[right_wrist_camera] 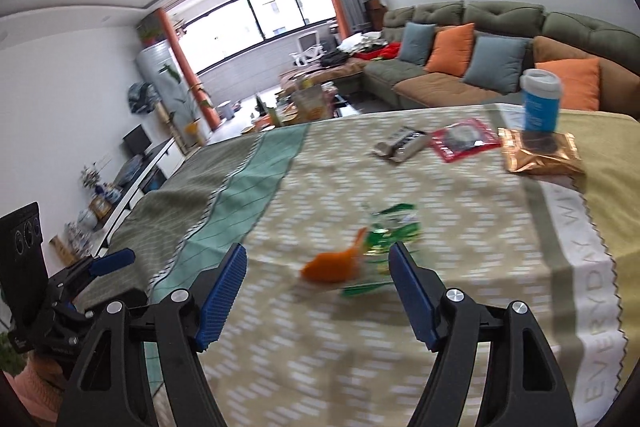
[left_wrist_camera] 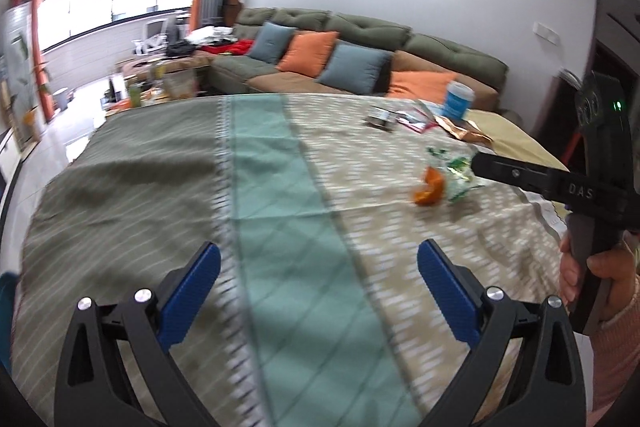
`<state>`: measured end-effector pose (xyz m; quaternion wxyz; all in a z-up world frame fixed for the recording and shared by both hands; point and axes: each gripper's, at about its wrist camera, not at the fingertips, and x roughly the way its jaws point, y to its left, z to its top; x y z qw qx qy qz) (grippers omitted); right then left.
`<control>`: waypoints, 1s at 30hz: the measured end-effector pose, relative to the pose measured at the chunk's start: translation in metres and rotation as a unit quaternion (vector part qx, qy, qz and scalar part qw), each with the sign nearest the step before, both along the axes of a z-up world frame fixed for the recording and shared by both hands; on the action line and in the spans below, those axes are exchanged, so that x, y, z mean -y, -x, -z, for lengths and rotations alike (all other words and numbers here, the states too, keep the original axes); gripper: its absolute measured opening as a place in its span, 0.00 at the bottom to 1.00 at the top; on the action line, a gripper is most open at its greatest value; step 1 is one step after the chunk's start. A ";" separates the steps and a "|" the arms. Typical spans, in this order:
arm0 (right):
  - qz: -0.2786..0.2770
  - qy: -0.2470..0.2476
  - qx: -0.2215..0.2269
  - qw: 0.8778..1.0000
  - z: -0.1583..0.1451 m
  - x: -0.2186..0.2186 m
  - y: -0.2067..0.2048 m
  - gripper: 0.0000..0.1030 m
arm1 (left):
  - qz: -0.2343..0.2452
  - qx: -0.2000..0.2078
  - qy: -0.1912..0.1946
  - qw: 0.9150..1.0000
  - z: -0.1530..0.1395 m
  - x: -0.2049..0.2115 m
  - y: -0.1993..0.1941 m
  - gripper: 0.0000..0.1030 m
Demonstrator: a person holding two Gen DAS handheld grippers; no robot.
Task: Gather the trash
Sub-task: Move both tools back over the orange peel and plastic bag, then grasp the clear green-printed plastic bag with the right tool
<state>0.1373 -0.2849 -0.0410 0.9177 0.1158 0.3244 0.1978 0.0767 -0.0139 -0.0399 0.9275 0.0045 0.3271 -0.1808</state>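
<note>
An orange peel (right_wrist_camera: pixel 332 265) and a crumpled clear-and-green wrapper (right_wrist_camera: pixel 390 235) lie on the patterned tablecloth (right_wrist_camera: pixel 460 195), just ahead of my open, empty right gripper (right_wrist_camera: pixel 318 267). Further back lie a dark grey wrapper (right_wrist_camera: pixel 400 143), a red packet (right_wrist_camera: pixel 464 139) and a copper foil bag (right_wrist_camera: pixel 540 155). In the left wrist view the peel (left_wrist_camera: pixel 430 187) and wrapper (left_wrist_camera: pixel 456 171) sit far right, beside the right gripper's finger (left_wrist_camera: pixel 508 171). My left gripper (left_wrist_camera: pixel 318 275) is open and empty over the teal stripe.
A blue-and-white cup (right_wrist_camera: pixel 540 103) stands on the foil bag at the table's far right. A green sofa (right_wrist_camera: pixel 500 27) with orange and blue cushions is behind the table. A cluttered coffee table (right_wrist_camera: pixel 304 99) stands beyond the far edge.
</note>
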 end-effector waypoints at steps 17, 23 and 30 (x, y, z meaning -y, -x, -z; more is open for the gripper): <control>0.033 -0.018 -0.042 0.998 0.023 0.038 -0.017 0.64 | 0.084 -0.051 -0.028 0.995 0.015 0.097 -0.057 0.77; 0.029 -0.020 -0.063 0.997 0.030 0.038 -0.025 0.45 | 0.088 -0.054 -0.035 0.994 0.017 0.109 -0.064 0.74; 0.030 -0.022 -0.064 0.997 0.030 0.039 -0.024 0.23 | 0.095 -0.064 -0.036 0.993 0.021 0.115 -0.069 0.67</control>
